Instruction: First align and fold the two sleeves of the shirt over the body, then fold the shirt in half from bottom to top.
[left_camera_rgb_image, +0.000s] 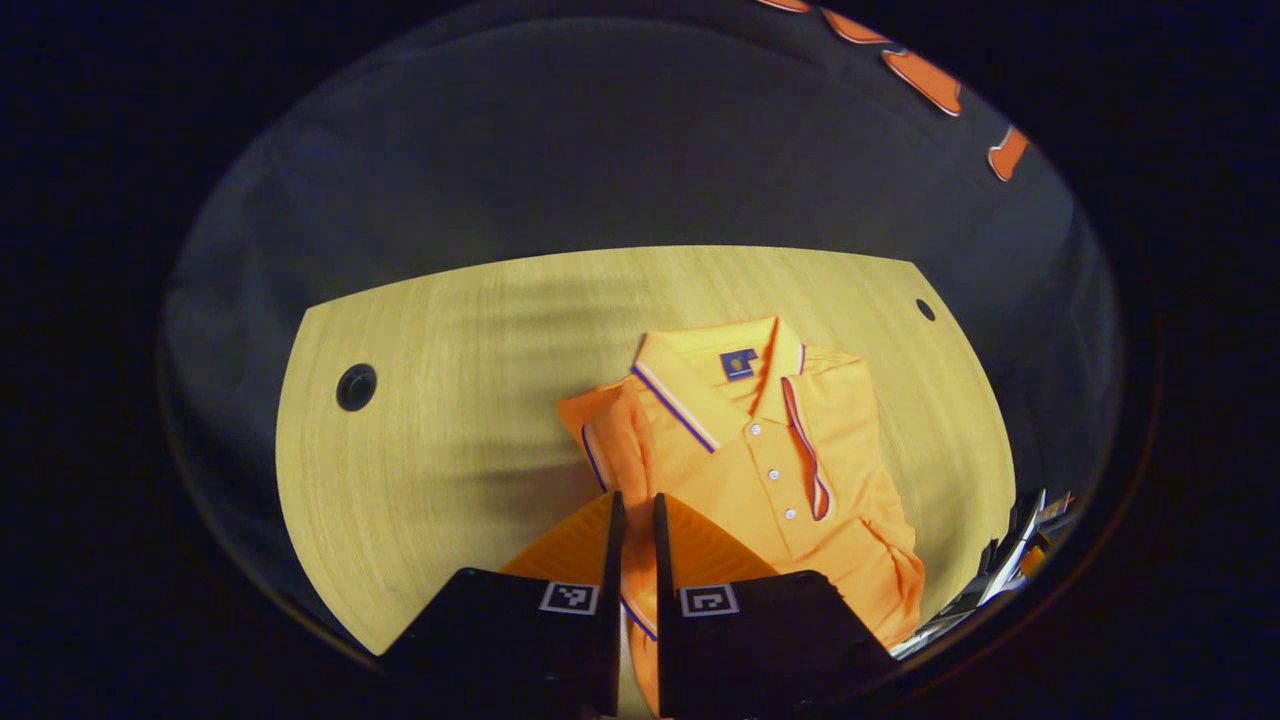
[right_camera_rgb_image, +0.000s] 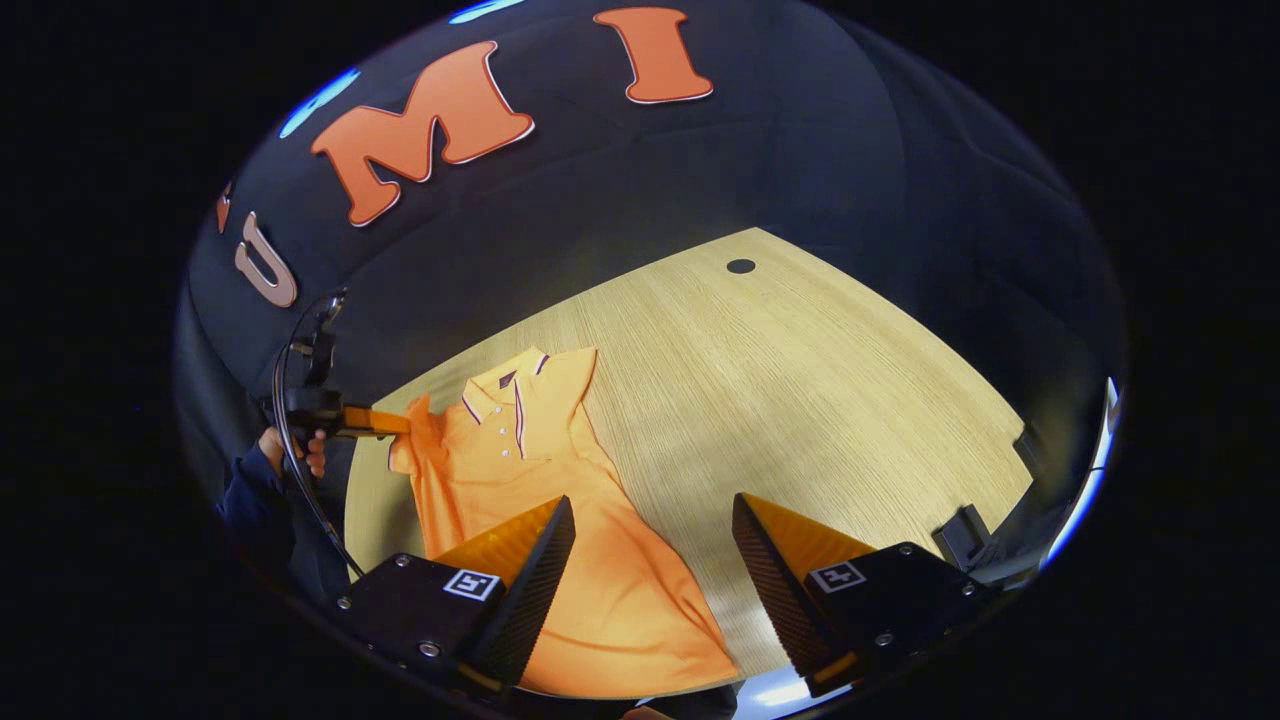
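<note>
Polo shirt (right_camera_rgb_image: 560, 520) on the wooden table (right_camera_rgb_image: 800, 380) looks light, limp — best taken by sleeve hems; left gripper (left_camera_rgb_image: 638, 515) pinches a sleeve (left_camera_rgb_image: 612, 450), right gripper (right_camera_rgb_image: 655, 545) gapes wide.

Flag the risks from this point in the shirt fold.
1. The left gripper is nearly closed on the sleeve; the hold looks thin, so the cloth may slip out mid-fold.
2. The sleeve is bunched near the collar, so folding it over now could press in a crooked crease.
3. The right gripper hangs open above the shirt with nothing pinning the body; a pull on the sleeve could drag the whole shirt across the table.
</note>
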